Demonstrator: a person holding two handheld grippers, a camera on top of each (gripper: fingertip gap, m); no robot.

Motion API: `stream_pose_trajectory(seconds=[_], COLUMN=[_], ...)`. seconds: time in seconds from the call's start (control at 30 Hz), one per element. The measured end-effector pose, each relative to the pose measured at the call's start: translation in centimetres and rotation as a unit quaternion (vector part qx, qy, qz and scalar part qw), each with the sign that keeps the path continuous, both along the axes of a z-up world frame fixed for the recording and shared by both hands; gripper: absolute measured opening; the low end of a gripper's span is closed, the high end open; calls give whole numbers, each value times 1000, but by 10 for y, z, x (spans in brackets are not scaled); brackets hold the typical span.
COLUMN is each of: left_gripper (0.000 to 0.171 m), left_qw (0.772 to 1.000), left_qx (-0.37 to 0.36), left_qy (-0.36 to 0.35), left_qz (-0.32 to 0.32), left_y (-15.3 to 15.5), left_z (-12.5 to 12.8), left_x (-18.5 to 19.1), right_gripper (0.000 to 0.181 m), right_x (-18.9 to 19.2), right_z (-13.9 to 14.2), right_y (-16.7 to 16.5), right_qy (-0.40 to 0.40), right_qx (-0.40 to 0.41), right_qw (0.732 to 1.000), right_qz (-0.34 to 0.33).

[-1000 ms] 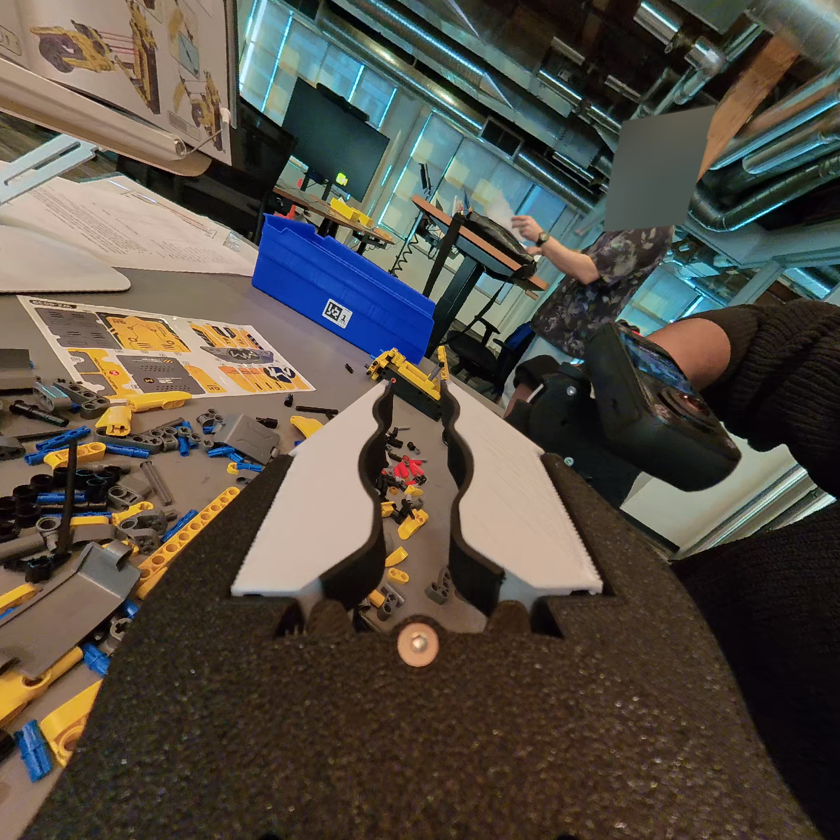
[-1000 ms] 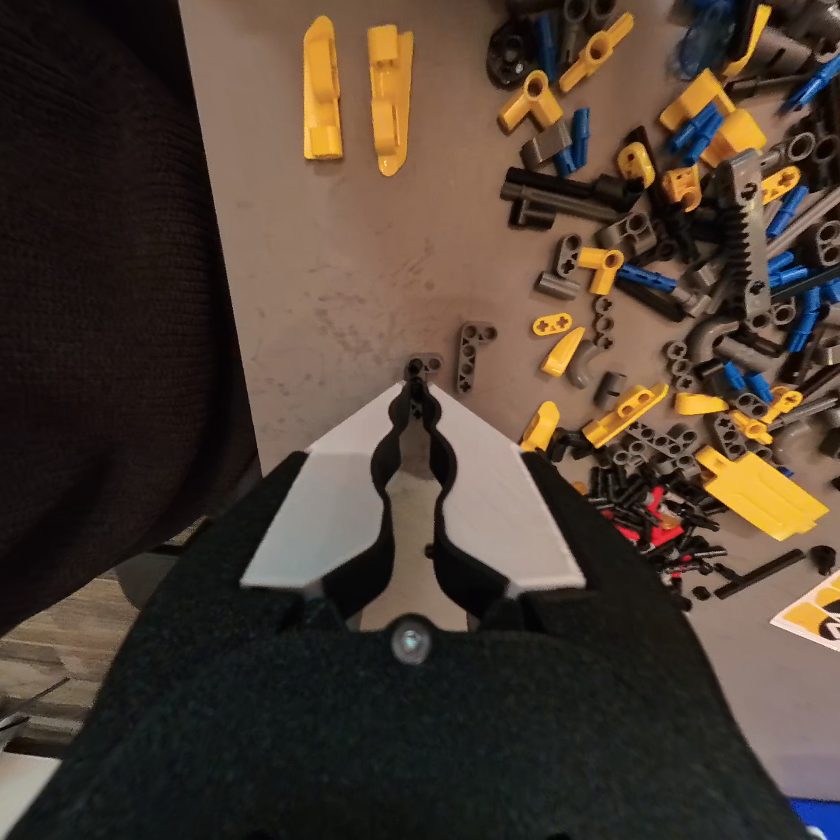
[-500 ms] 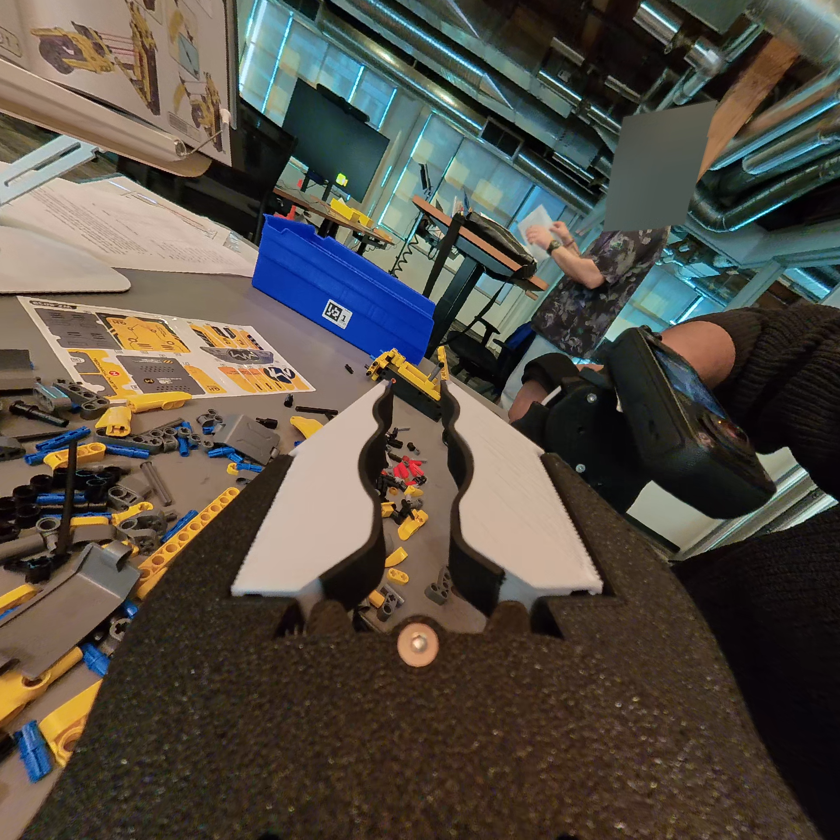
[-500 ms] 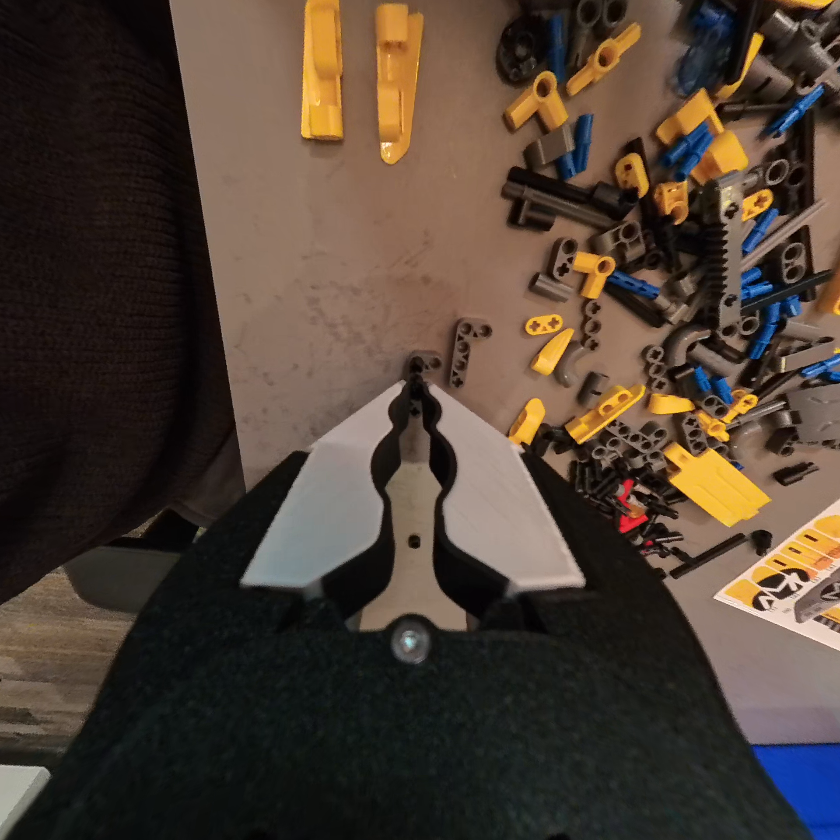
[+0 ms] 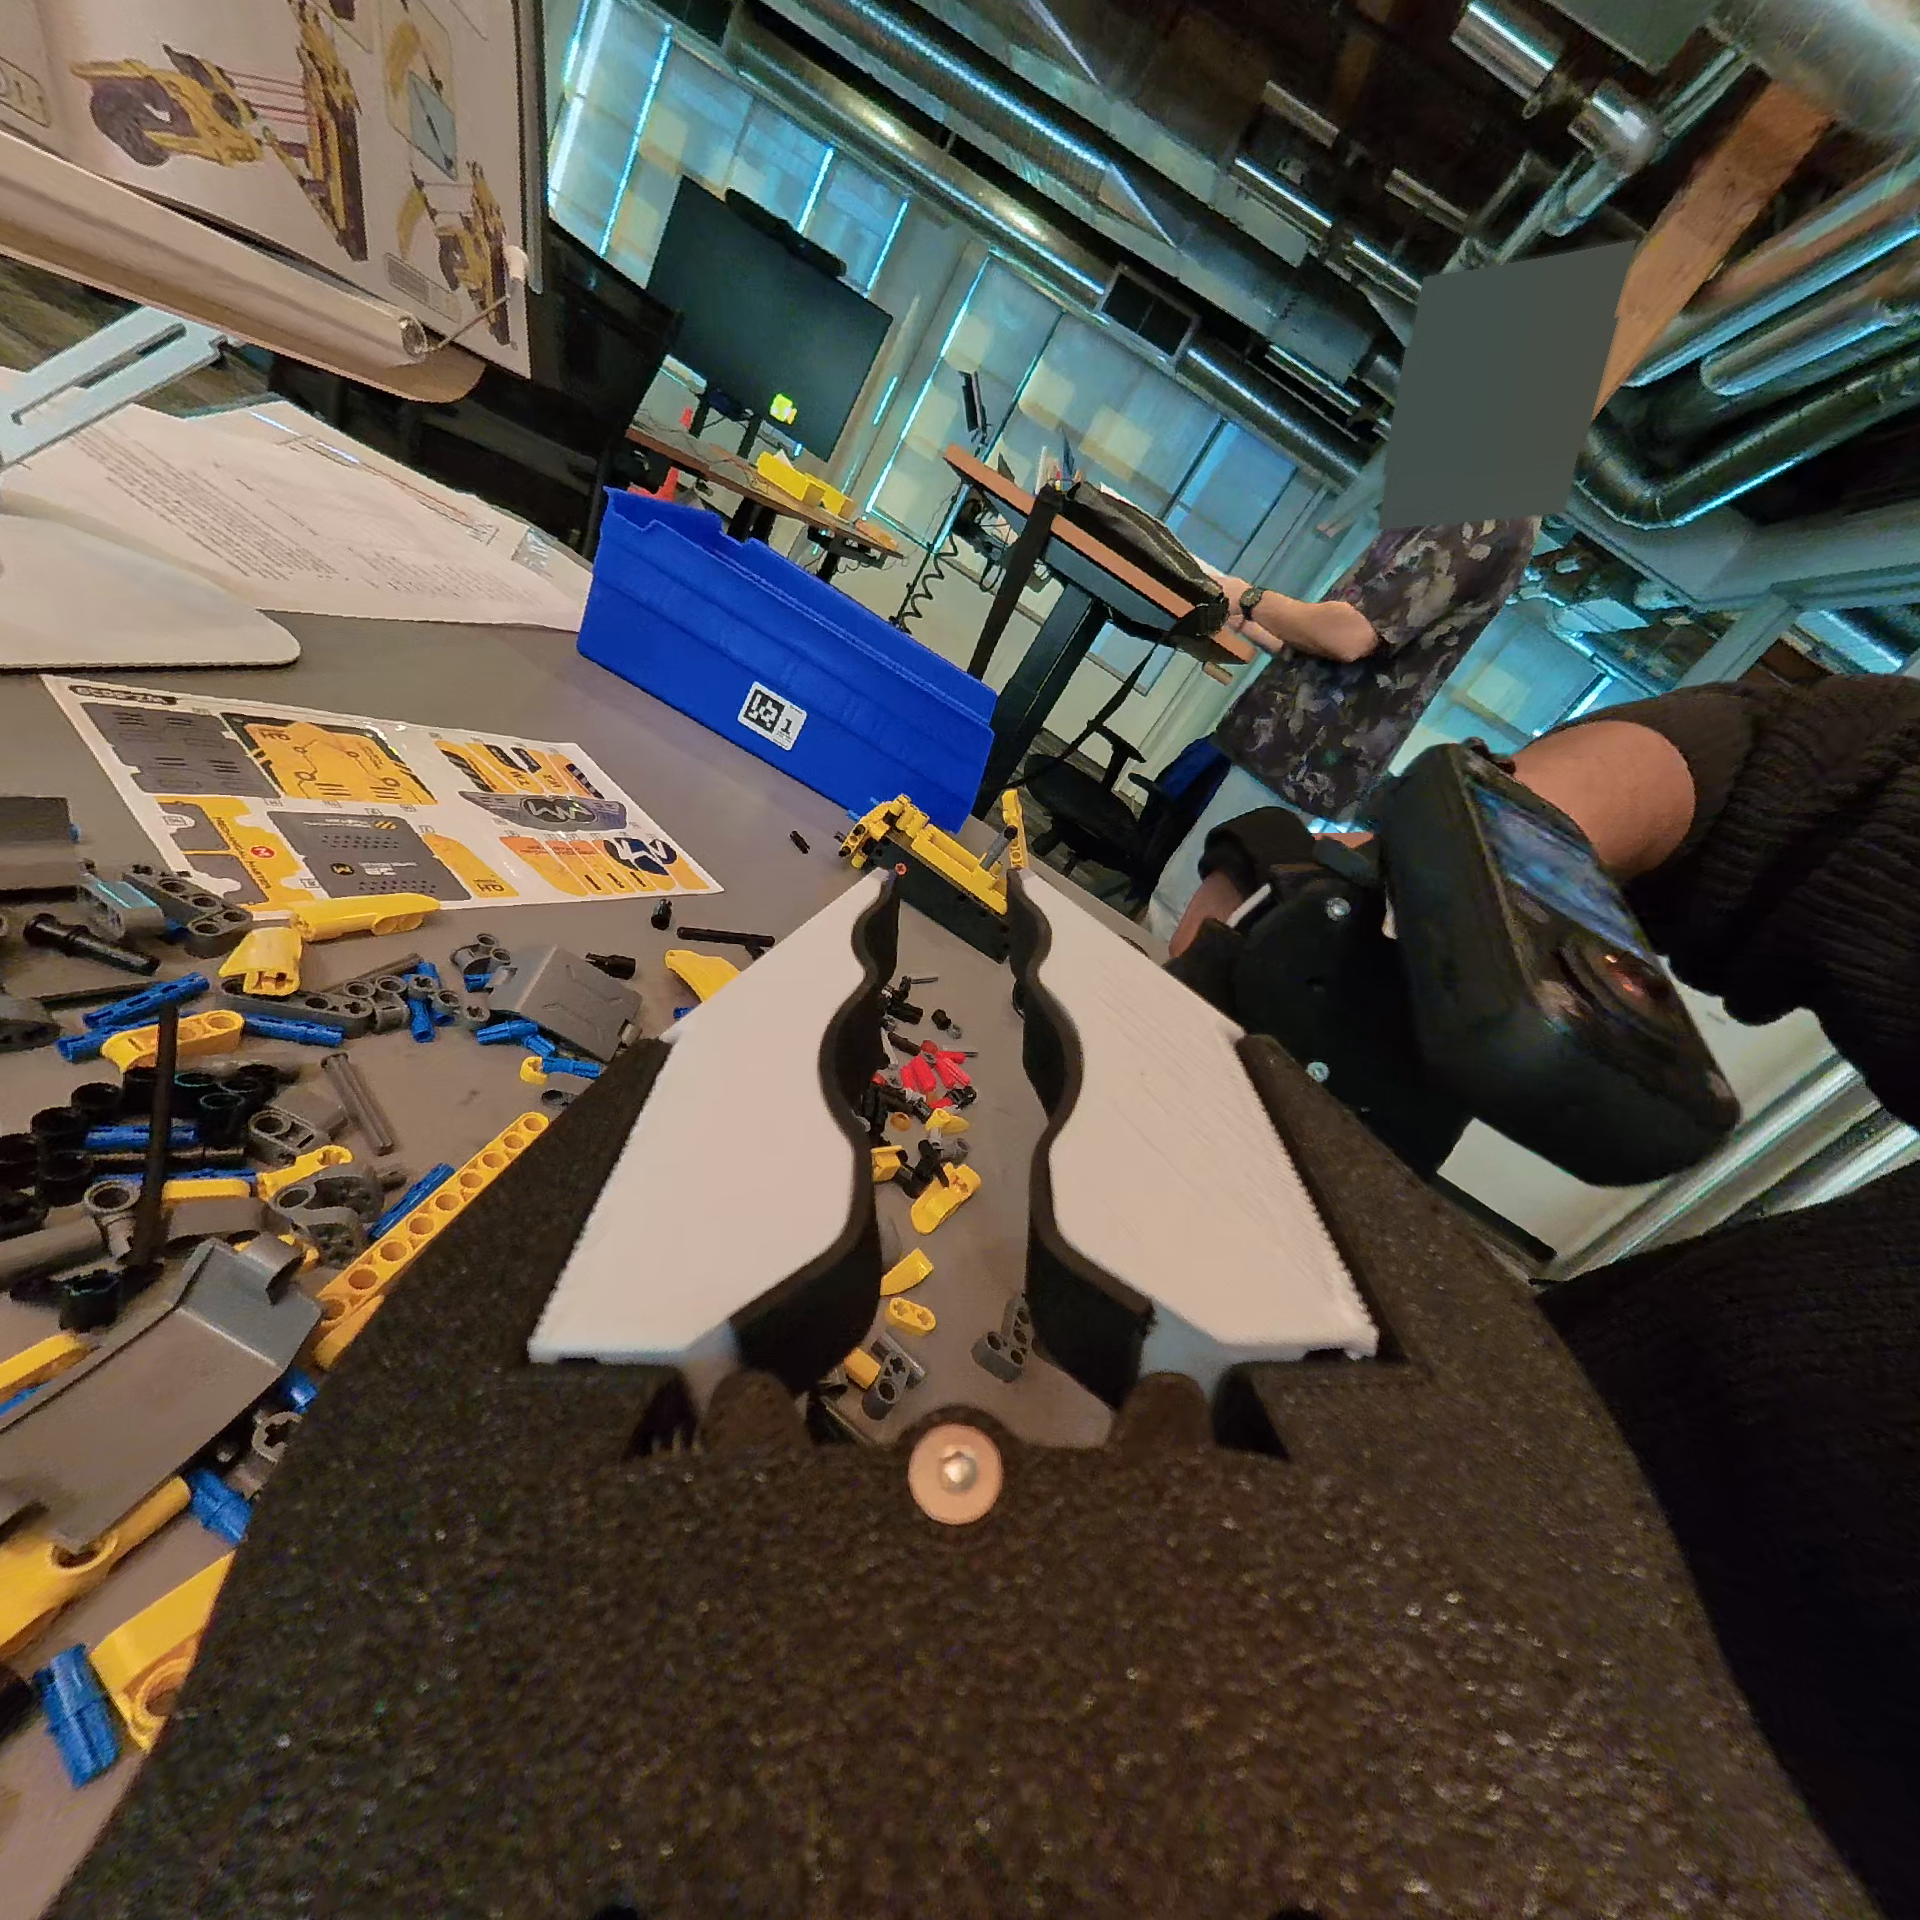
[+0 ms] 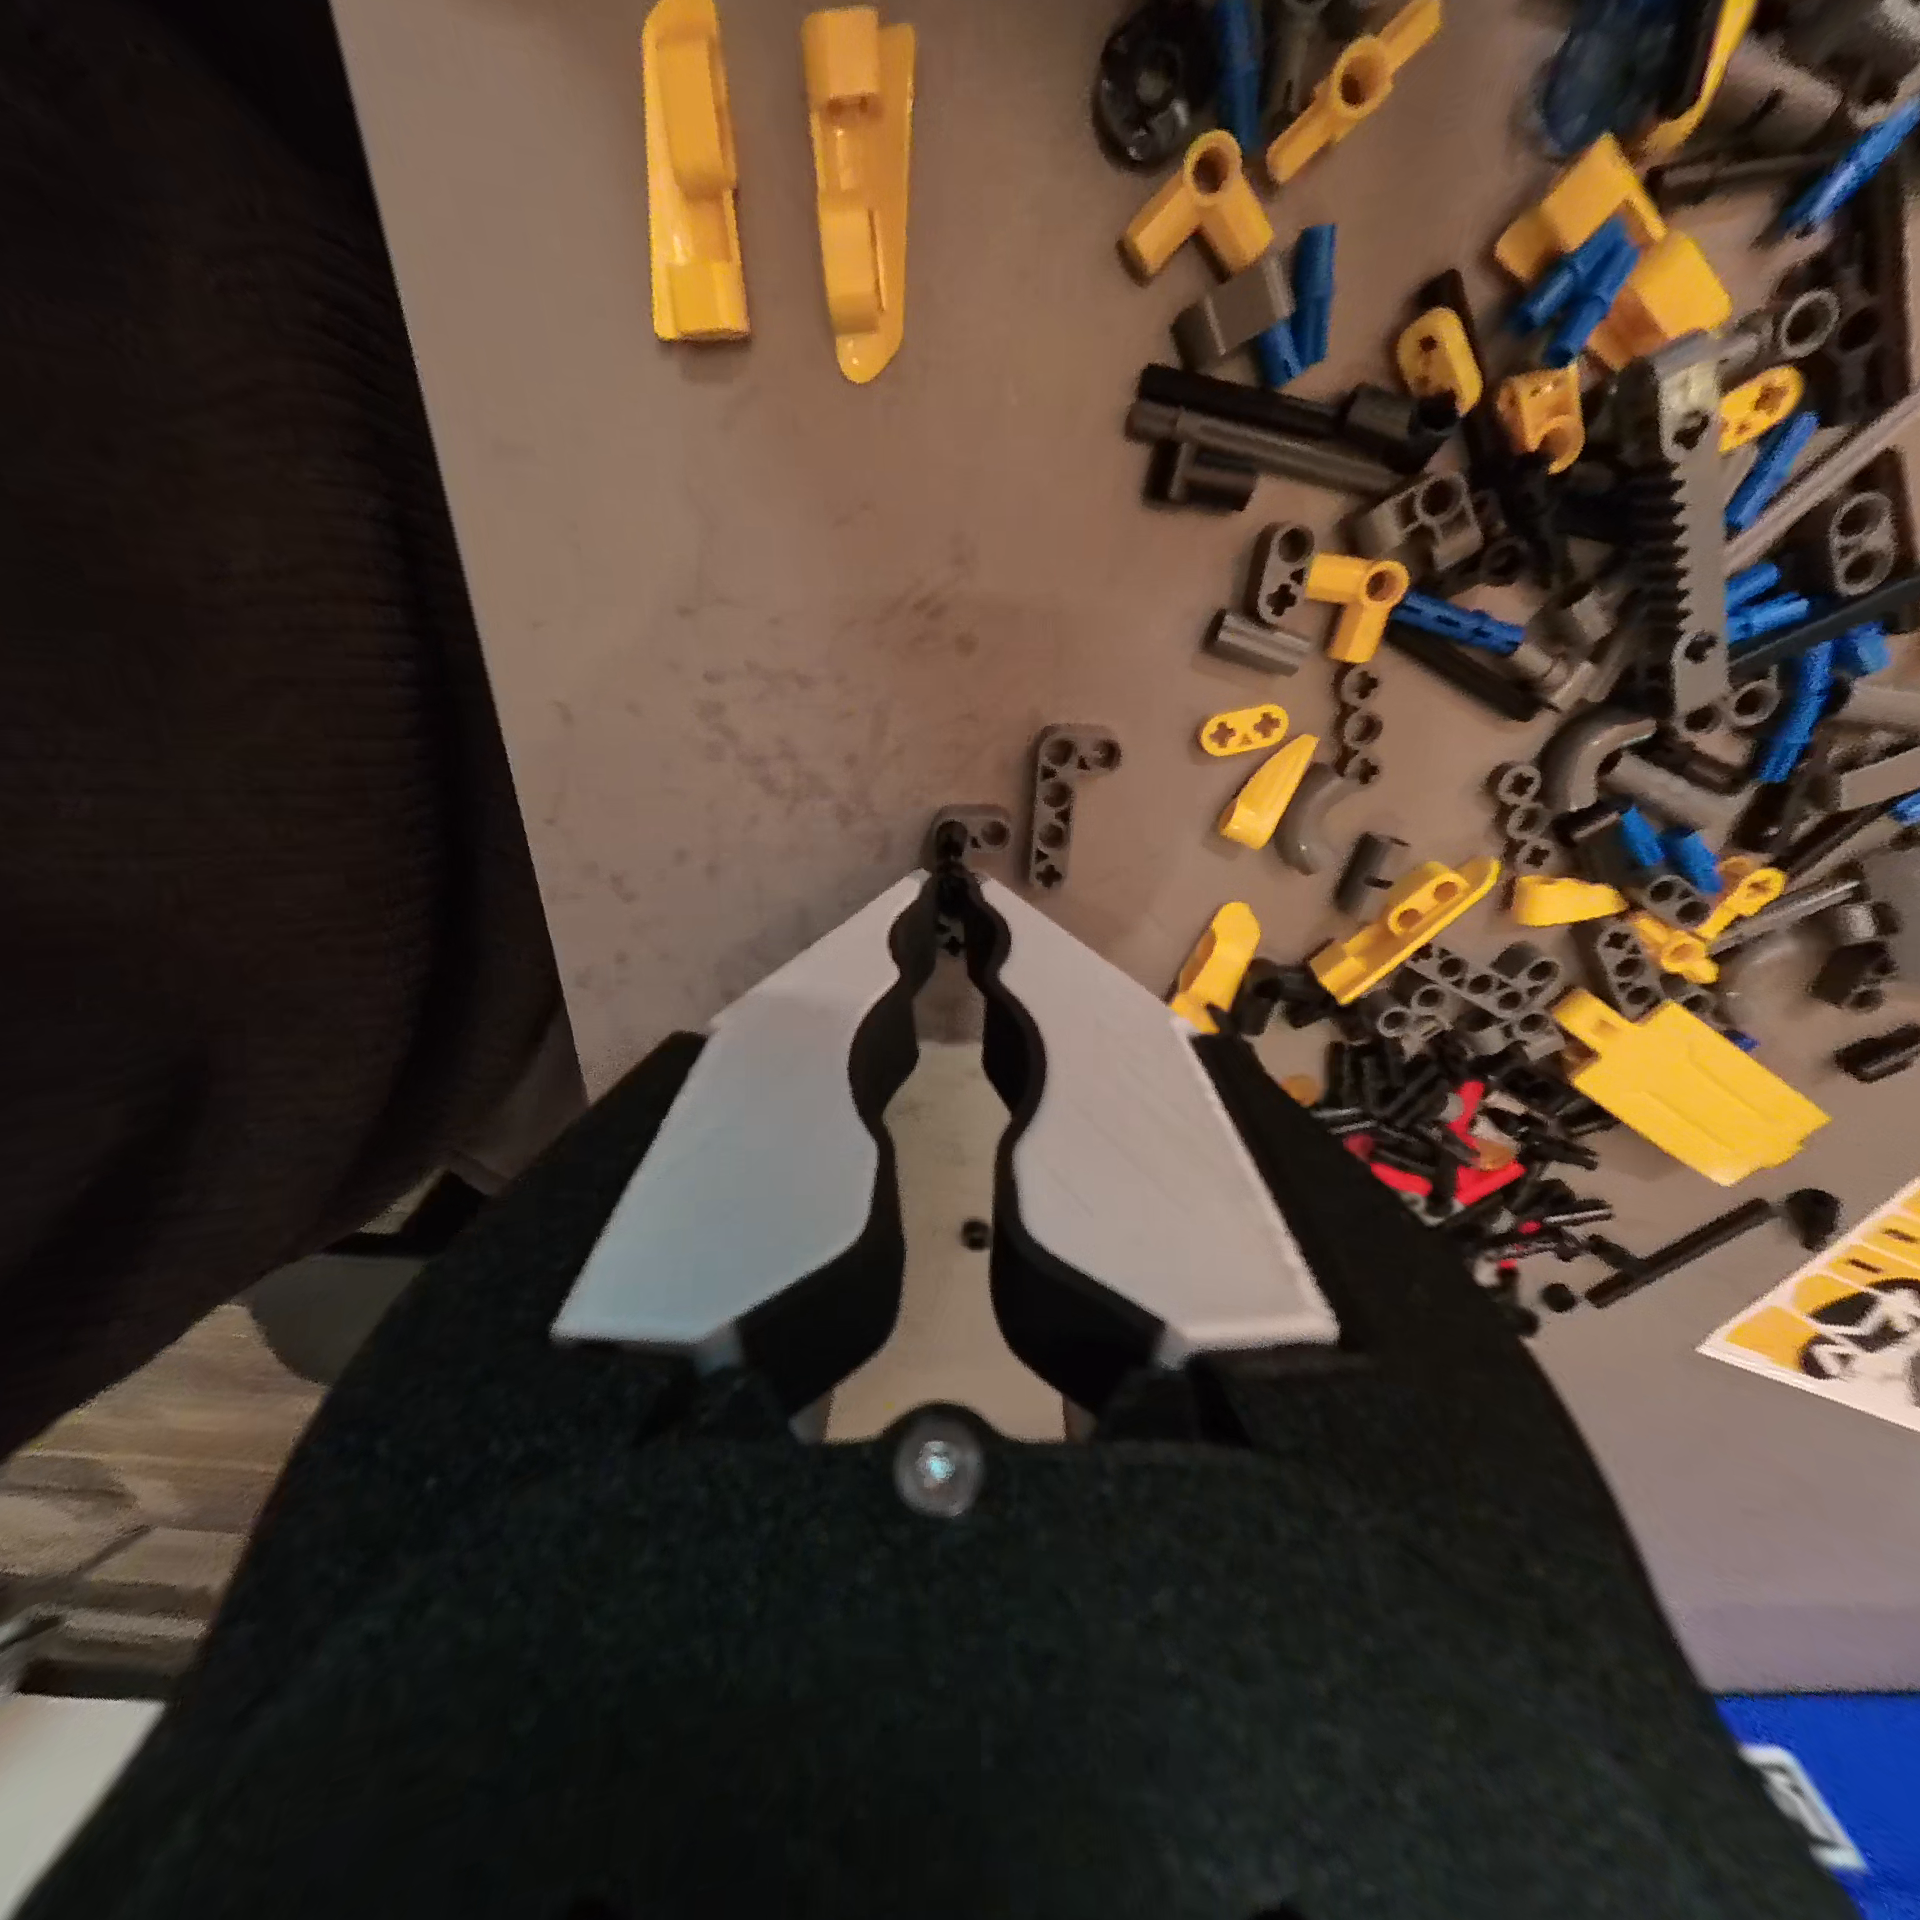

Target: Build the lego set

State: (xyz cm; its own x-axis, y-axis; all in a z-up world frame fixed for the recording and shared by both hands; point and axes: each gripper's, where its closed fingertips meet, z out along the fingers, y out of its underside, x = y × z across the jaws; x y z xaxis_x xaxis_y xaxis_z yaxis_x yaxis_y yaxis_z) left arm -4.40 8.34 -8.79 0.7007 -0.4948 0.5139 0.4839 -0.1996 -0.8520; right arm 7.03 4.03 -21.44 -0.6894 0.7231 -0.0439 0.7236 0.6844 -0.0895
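Near the blue bin [image 5: 727, 634], the left gripper [image 5: 948, 888] pinches a yellow build [image 5: 930, 842], while the right gripper [image 6: 951, 909] (tipped up since) squeezes a small grey piece [image 6: 977, 833].

Black foam tongs [image 5: 945, 894], white ribbed fingers [image 5: 727, 1143], black knit sleeve [image 5: 1808, 831]

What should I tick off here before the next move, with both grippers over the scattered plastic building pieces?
1. Right gripper grips the small black plastic pin: ok, tips closed on it.
2. Left gripper clamps the yellow-and-black brick assembly: ok, held at the tips.
3. Pin lined up with a hole in the assembly: cannot tell, no view shows both.
4. Loose parts away from the pin: not ok, a dark grey angled beam lies just beyond the tips.
5. Right wrist view sharp: not ok, slightly blurred.
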Motion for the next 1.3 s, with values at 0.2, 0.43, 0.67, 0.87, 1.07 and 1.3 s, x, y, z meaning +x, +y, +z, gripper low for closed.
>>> stream_pose_trajectory(seconds=[0.2, 0.43, 0.67, 0.87, 1.07, 1.3], left_gripper=[20, 20, 20, 20, 20, 20], left_qw=[1000, 1000, 1000, 1000, 1000, 1000], left_qx=[0, 1, 0, -3, -3, -6], left_qy=[1, 1, 3, 5, 4, 6], left_qz=[0, 1, -2, -2, -2, 1], left_y=[0, 0, 0, 1, 1, 1], left_z=[0, 0, 0, -1, -1, -3], left_x=[0, 0, 1, 1, 1, 1], right_gripper=[4, 4, 4, 6, 17, 9], right_x=[0, 2, 0, 1, 1, 0], right_z=[-1, -7, -7, -6, 3, 0], right_y=[0, 12, 11, 8, 9, 8], right_qy=[-21, -19, -9, 5, 32, 54], right_qx=[-22, 49, 36, 25, 15, 25], right_qw=[999, 998, 999, 998, 998, 996], right_qz=[-32, 26, 39, 54, 46, 70])
